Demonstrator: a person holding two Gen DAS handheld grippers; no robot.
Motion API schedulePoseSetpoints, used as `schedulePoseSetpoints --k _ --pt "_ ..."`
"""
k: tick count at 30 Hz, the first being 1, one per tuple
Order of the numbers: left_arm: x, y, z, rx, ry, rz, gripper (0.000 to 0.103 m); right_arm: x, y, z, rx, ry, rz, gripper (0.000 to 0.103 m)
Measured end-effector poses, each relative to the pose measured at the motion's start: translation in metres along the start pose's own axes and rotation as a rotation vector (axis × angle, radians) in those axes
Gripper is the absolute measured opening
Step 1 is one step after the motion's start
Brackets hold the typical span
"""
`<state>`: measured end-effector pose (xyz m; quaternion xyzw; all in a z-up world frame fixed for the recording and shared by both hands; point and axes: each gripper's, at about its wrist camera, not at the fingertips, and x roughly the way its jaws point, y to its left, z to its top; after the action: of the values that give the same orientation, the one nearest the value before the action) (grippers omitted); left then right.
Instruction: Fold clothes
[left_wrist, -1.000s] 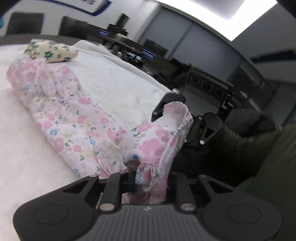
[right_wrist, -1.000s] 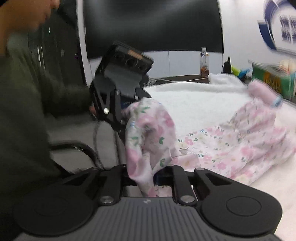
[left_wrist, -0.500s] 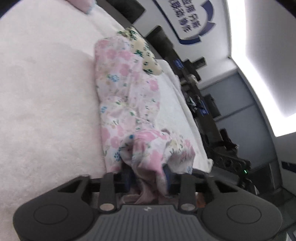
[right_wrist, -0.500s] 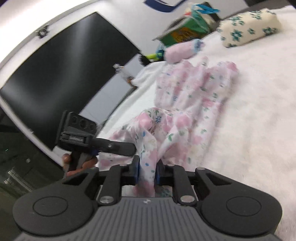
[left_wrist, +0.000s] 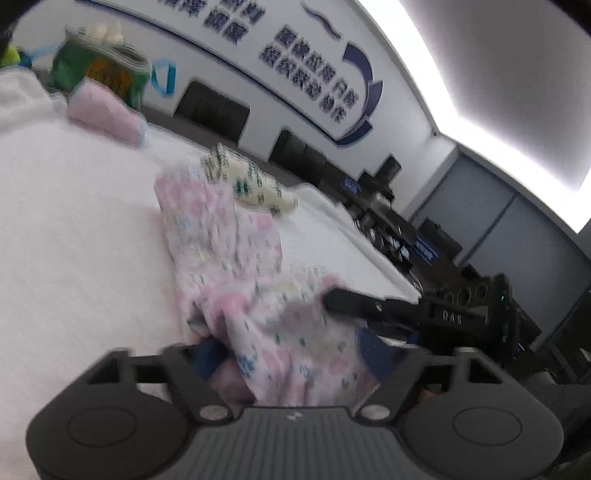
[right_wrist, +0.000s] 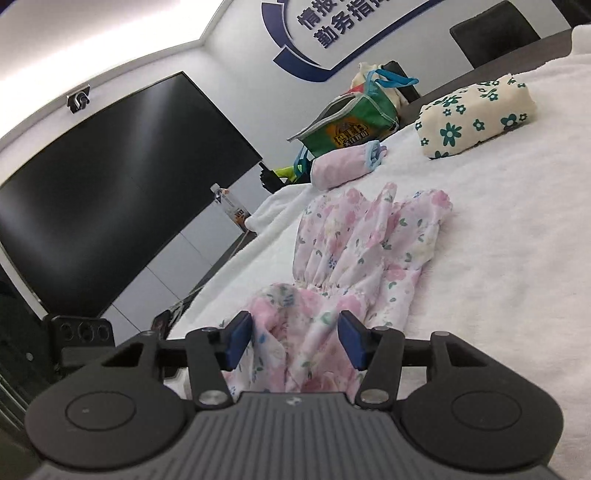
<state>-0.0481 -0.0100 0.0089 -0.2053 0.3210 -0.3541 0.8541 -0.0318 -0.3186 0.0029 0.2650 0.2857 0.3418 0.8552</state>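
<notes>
Both jaws just opened, dress (right_wrist: 354, 258) loose between right gripper (right_wrist: 295, 338) pads and left gripper (left_wrist: 291, 354) pads; bottle (right_wrist: 231, 206) in right view only.

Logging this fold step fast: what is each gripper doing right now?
Left gripper: open, jaws just opened, pink floral garment loose between them.
Right gripper: open, jaws just opened, garment between, not pinched.
</notes>
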Motion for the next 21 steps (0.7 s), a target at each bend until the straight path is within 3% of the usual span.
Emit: schedulePoseSetpoints --k 1,2,3,8,11,14,16,18,20,21 --pt "0.004 0.004 0.0 -0.024 0.029 0.007 0.043 0.004 0.002 -0.002 -0.002 -0.001 -0.004 0.046" --pt "0.007 0.008 0.0 -0.048 0.058 0.015 0.022 0.006 0.005 -0.004 -0.005 -0.001 -0.002 0.034" --pt "0.009 0.012 0.001 -0.066 0.081 0.006 0.015 0.004 0.008 -0.007 0.001 -0.001 -0.013 0.022" --pt "0.003 0.024 0.008 -0.114 0.145 -0.09 0.011 -0.01 0.022 -0.022 0.042 0.025 -0.097 0.014" --pt "0.013 0.031 0.01 -0.137 0.193 -0.087 0.01 -0.016 0.024 -0.031 0.098 0.041 -0.15 0.014" --pt "0.019 0.039 0.01 -0.169 0.218 -0.092 0.011 -0.019 0.031 -0.031 0.055 0.048 -0.206 0.018" --pt "0.018 0.043 0.009 -0.186 0.219 -0.093 0.012 -0.022 0.04 -0.026 -0.021 0.039 -0.245 0.029" --pt "0.013 0.047 0.008 -0.198 0.212 -0.089 0.017 -0.03 0.054 -0.019 -0.136 0.013 -0.305 0.052" --pt "0.014 0.051 0.008 -0.208 0.211 -0.093 0.017 -0.036 0.07 -0.011 -0.266 -0.027 -0.364 0.052" --pt "0.014 0.05 0.008 -0.208 0.211 -0.094 0.017 -0.036 0.075 -0.009 -0.31 -0.039 -0.349 0.052"
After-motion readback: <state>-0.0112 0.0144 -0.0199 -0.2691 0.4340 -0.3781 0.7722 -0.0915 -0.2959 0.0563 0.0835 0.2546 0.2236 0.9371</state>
